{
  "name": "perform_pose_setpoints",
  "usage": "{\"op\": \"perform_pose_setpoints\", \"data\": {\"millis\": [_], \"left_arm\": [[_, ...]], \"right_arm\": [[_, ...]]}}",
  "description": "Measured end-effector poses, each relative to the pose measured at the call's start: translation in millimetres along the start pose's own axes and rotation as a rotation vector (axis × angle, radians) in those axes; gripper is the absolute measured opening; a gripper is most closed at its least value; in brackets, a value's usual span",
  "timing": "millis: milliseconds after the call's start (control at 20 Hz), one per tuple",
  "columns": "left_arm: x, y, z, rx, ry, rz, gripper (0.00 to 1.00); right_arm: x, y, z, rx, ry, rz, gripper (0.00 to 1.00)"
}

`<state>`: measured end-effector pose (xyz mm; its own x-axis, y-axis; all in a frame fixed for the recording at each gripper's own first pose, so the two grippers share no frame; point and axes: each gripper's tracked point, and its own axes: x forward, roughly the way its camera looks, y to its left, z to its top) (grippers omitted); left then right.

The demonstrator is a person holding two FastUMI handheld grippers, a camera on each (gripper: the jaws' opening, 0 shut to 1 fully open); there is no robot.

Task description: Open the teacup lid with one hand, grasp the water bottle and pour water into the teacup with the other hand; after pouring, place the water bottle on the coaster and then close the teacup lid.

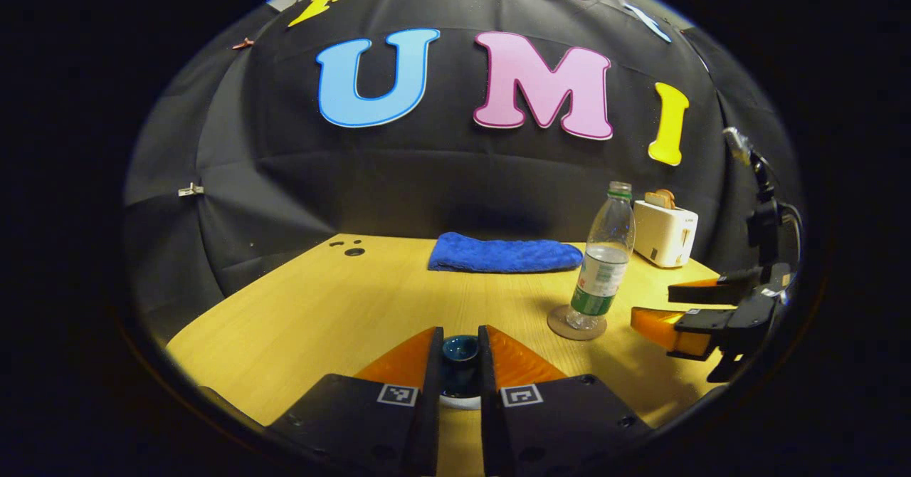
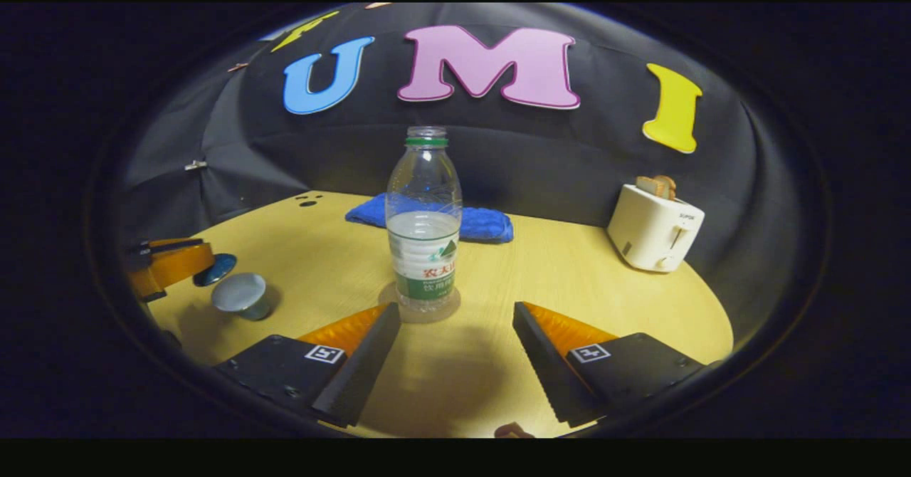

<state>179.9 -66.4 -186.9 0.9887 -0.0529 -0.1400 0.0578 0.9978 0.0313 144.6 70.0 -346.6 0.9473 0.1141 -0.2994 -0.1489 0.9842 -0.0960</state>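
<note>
In the left gripper view, the left hand-held gripper (image 1: 459, 363) has its two fingers drawn close on the dark blue teacup lid (image 1: 460, 352), which sits pinched between them by its knob, with a sliver of pale rim showing just beneath. Taking the water bottle (image 1: 603, 260) as the landmark, the lid and this gripper lie to its left and nearer the camera; the bottle stands upright on the round coaster (image 1: 576, 324), capless and about half full, with a folded blue towel (image 1: 504, 255) behind it to the left and a white toaster (image 1: 665, 233) behind it to the right, all on the yellow desk (image 1: 320, 306). The right hand-held gripper (image 1: 672, 310) hangs just to the right of the bottle, fingers spread and apart from it. In the right gripper view, the right hand-held gripper (image 2: 455, 342) is wide open and holds nothing — the bottle (image 2: 423, 221) stands dead ahead, centred on the gap between the fingers, long axis vertical, its base on the coaster (image 2: 420, 302) just beyond the fingertips. Well left of the bottle sits the open teacup (image 2: 242, 295), and beside it the lid (image 2: 216, 269) is held off the cup in the left gripper's fingers (image 2: 171, 263). The right hand is plainly the nearer one to the bottle, so the next move looks like a straight push forward and a squeeze across the body — either to pour, or the bottle has already been set back.
</note>
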Motion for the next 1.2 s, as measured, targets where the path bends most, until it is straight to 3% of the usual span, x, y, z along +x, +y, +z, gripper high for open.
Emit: {"op": "perform_pose_setpoints", "data": {"millis": [50,300,400,700,900,950,1000,1100,1150,1200], "left_arm": [[3.4,-3.5,-4.4,0.011,0.003,-0.005,0.28],[13.2,-7.8,-19.4,0.031,0.014,0.006,0.25],[15.1,-5.1,-25.0,0.036,0.021,0.016,0.29],[19.7,-6.7,-30.5,0.064,0.025,0.014,0.27],[17.6,-3.8,-30.1,0.085,0.020,0.032,0.34],[15.1,-3.7,-27.4,0.081,0.011,0.032,0.37],[12.6,-2.5,-22.8,0.082,0.003,0.039,0.59],[5.2,-0.5,-10.8,0.094,-0.015,0.045,0.71],[1.3,-0.3,-3.5,0.099,-0.022,0.044,0.84],[-3.8,0.4,7.0,0.102,-0.031,0.045,0.86]], "right_arm": [[-5.8,1.9,-2.4,-0.007,0.003,0.011,0.97],[-17.7,7.4,-26.5,-0.021,0.064,0.038,0.99],[-19.6,7.1,-28.3,-0.018,0.072,0.039,0.99],[-19.7,10.8,-28.7,-0.007,0.077,0.052,0.97],[-23.0,13.6,-24.8,-0.022,0.073,0.062,0.99],[-23.7,12.4,-22.6,-0.028,0.069,0.060,0.99],[-26.1,11.0,-20.1,-0.031,0.065,0.058,0.99],[-31.4,8.6,-13.3,-0.033,0.061,0.052,0.99],[-35.2,7.0,-8.0,-0.031,0.058,0.051,0.97],[-40.6,4.8,-0.4,-0.028,0.052,0.047,0.97]]}}
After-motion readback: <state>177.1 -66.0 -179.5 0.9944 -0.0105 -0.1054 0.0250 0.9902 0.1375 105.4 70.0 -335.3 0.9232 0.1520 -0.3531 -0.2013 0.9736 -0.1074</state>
